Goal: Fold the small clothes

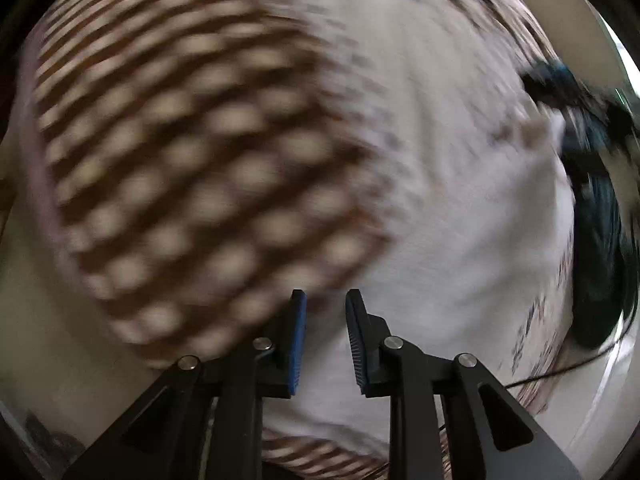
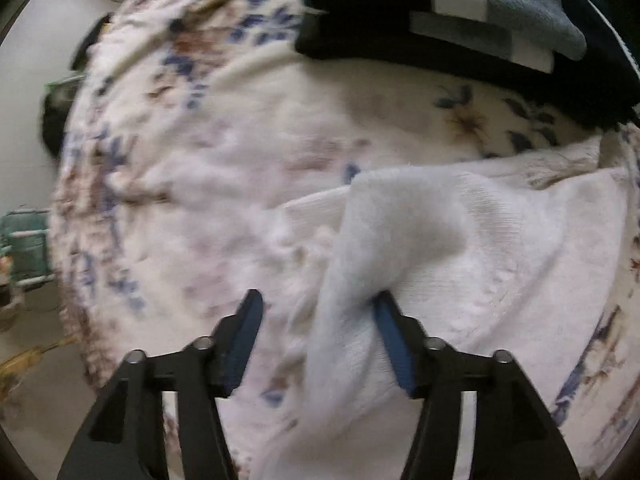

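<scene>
Right gripper (image 2: 316, 320) points down with its jaws spread wide, and a fold of the white knitted garment (image 2: 460, 248) lies loose between them, brushing the right-hand pad only. That garment sits crumpled on the floral bedspread (image 2: 192, 160), towards the bed's right side. A stack of dark folded clothes (image 2: 460, 32) waits at the far edge, well apart. Over to the left gripper (image 1: 326, 336): jaws slightly parted, nothing pinched, white cloth under them. Just beyond lies a brown-and-cream checked cloth (image 1: 192, 168), heavily blurred. Something dark sits at the bed's right edge.
</scene>
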Motion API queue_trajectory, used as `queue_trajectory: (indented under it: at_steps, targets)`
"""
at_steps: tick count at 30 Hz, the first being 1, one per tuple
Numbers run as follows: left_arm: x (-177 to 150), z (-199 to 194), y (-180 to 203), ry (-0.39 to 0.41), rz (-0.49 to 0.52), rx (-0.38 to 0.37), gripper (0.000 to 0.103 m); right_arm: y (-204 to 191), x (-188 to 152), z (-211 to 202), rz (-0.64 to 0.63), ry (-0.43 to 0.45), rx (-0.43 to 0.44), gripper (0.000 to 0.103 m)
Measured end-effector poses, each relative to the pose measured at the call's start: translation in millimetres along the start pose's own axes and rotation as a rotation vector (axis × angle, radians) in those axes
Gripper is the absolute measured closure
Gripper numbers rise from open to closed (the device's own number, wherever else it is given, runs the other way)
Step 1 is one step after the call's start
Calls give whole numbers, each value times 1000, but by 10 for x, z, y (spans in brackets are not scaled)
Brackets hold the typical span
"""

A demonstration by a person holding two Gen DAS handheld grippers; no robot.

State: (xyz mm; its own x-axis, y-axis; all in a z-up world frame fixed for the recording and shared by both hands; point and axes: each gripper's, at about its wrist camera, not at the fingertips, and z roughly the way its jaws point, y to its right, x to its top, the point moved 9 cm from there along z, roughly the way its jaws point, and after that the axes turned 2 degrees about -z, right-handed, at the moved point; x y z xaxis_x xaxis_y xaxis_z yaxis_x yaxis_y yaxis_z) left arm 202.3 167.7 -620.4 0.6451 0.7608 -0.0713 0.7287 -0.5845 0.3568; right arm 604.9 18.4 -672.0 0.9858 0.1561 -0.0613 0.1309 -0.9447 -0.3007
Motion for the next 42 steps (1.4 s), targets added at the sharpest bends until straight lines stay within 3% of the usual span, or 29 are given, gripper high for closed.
queue_trajectory:
  at_steps: [3, 5, 6, 9, 13, 16, 17, 18, 21, 23, 24, 25, 26, 33, 37, 42]
  targets:
    - [71, -174, -255, 19, -45, -8, 84, -42, -152, -207, -42, 27, 27, 42]
    - [48, -233, -252, 5, -28, -12, 81, -32, -388, -357, -47, 38, 46, 41]
    - [10, -255, -184, -7, -18, -52, 80, 11, -540, -418, -37, 36, 49, 41]
    - [-102, -219, -12, -45, 47, -78, 73, 185, -1205, -448, 5, 0, 47, 41]
    - [-265, 3, 166, -111, 173, 3, 71, 537, -2363, -272, 32, -95, -38, 41]
    - [-335, 21, 299, -95, 230, 16, 76, 722, -3159, -40, 106, -187, -37, 41]
    - [-351, 14, 353, -82, 251, 12, 95, 763, -3397, 56, 141, -218, -24, 41]
    - [-376, 10, 389, -77, 285, 29, 99, 777, -3560, 133, 163, -242, -10, 41]
    - [-417, -68, 483, -27, 346, 49, 100, 835, -4019, 347, 237, -272, 11, 41]
    - [-411, -131, 552, -14, 354, 42, 100, 877, -4186, 416, 267, -269, 4, 43]
    - [-405, -179, 569, 0, 357, 42, 100, 874, -4243, 438, 284, -249, 24, 52]
    - [-412, -230, 602, 14, 361, 46, 100, 894, -4291, 450, 289, -227, 17, 65]
    - [-438, -277, 611, 18, 368, 37, 101, 913, -4331, 455, 297, -204, 11, 93]
    - [-520, -434, 539, 43, 353, 46, 101, 1025, -4676, 178, 319, -56, 27, 99]
    - [-646, -417, 531, 27, 371, 58, 101, 1120, -4904, 31, 310, -38, 21, 100]
    - [-550, -279, 363, 36, 368, 121, 101, 1068, -5119, 62, 277, -65, 24, 100]
